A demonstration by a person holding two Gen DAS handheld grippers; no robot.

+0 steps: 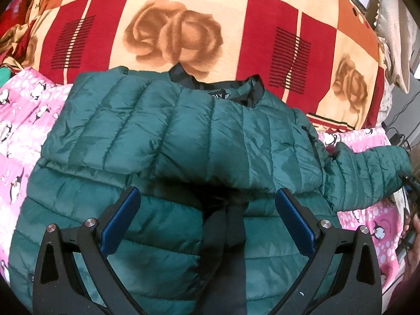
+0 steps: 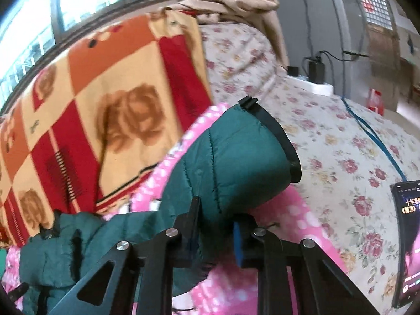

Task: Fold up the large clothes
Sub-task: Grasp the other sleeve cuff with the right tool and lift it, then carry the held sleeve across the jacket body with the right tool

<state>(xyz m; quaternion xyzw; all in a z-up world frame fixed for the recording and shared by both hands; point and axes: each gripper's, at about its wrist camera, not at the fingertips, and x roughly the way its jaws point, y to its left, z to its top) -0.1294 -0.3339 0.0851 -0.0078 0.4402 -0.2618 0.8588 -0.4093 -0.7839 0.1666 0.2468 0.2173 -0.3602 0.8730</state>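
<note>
The green puffer jacket (image 1: 168, 141) is lying across the centre of the left wrist frame on a pink penguin-print blanket (image 1: 23, 115), which is spread over the bed. One sleeve is already folded across the chest, from the upper left of the frame toward the right, so that the body is being narrowed into a rectangle. The collar (image 1: 218, 84) is pointing toward the checkered rose blanket (image 1: 183, 26) in the upper half of the frame.

The left tool (image 1: 207, 202) is being held released above the lower front of the jacket; its blue pads are spread wide and nothing is gripped between them. It is judged to be kept there to steady the folded layers.

The right tool (image 2: 215, 225) is clenched on the other sleeve (image 2: 236, 152), just behind the black-edged cuff (image 2: 278, 134), in the centre of the right wrist frame. The sleeve is being held raised off the pink blanket, presumably so that it can be carried across the body without dragging. A phone (image 2: 407, 236) is resting on the floral sheet (image 2: 328, 136) at the right edge.
</note>
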